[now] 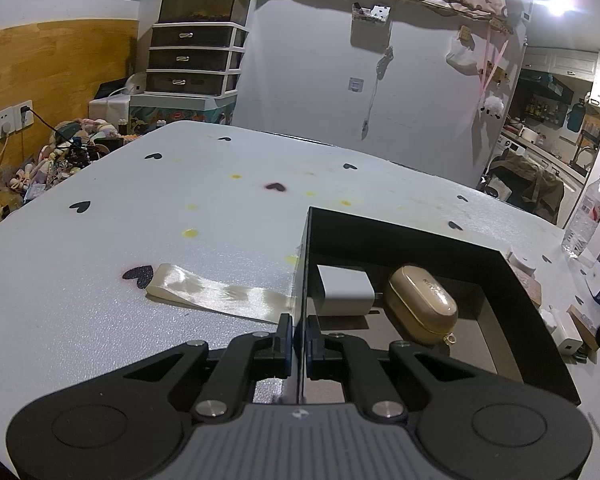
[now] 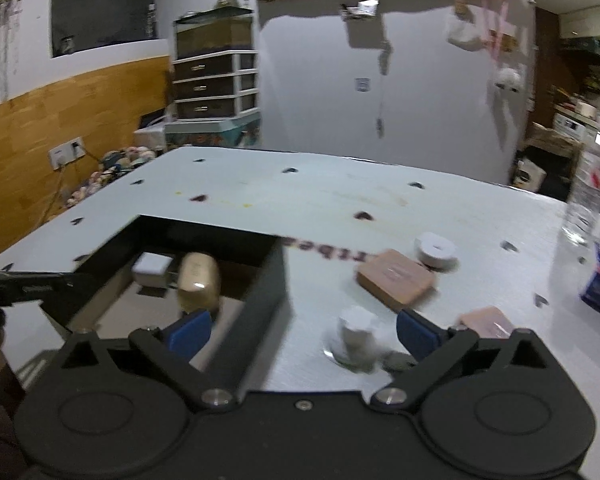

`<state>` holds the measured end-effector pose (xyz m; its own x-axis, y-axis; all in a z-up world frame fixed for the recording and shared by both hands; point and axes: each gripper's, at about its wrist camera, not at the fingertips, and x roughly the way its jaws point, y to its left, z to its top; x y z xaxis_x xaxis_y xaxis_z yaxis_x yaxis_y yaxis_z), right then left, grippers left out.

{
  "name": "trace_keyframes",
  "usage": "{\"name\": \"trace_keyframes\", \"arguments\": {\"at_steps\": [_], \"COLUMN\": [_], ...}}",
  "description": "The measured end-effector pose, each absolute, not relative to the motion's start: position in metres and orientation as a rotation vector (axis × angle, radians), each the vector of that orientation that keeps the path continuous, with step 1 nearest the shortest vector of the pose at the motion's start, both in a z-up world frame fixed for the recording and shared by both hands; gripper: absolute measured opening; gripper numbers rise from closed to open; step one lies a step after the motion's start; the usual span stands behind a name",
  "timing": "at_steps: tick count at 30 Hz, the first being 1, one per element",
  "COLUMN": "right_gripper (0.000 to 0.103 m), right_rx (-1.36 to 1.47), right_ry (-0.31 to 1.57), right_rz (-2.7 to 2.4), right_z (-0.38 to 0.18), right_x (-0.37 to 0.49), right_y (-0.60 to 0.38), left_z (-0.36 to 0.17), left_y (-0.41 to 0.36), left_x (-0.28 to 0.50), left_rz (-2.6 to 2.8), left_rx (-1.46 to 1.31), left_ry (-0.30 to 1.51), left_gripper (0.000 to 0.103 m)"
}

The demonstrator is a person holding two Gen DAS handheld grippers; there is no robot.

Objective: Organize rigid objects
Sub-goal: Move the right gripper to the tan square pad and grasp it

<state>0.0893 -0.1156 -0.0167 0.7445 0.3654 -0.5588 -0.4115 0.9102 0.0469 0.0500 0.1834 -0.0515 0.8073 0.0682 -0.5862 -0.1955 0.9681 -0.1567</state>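
Left wrist view: left gripper [image 1: 299,336] clamped on the left wall of the black box [image 1: 512,276], steadying it on the worktop [image 1: 100,240]; white charger [image 1: 346,290] and gold earbud case [image 1: 422,304] already inside. Right gripper [image 2: 304,334] spread wide, empty, near the pink box [image 2: 396,280] and white tape roll [image 2: 436,250]. Risk: clipping the box's right wall or the small white charger [image 2: 356,334] between the fingers, tipping things.

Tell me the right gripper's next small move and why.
Probably bring the open right gripper down around the white plug just ahead of it. Its jaws are wide and empty, the box already holds a charger and gold case, and the left gripper is clamped on the box wall, steadying it.
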Motion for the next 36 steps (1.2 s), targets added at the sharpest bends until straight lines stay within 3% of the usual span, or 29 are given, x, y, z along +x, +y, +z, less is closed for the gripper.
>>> {"name": "trace_keyframes", "arguments": {"at_steps": [15, 28, 36], "right_gripper": [0.101, 0.09, 0.088], "right_rx": [-0.041, 0.153, 0.309], "right_ry": [0.557, 0.626, 0.669], "right_rz": [0.173, 0.239, 0.365], "right_z": [-0.05, -0.083, -0.103], "right_x": [0.105, 0.188, 0.205], "right_y": [-0.204, -0.275, -0.281], "left_z": [-0.051, -0.051, -0.051], "left_y": [0.183, 0.183, 0.184], "left_x": [0.05, 0.05, 0.05], "left_rz": [0.142, 0.142, 0.144], "left_rx": [-0.214, -0.215, -0.215], "left_ry": [0.617, 0.616, 0.617], "left_gripper": [0.006, 0.006, 0.006]}}
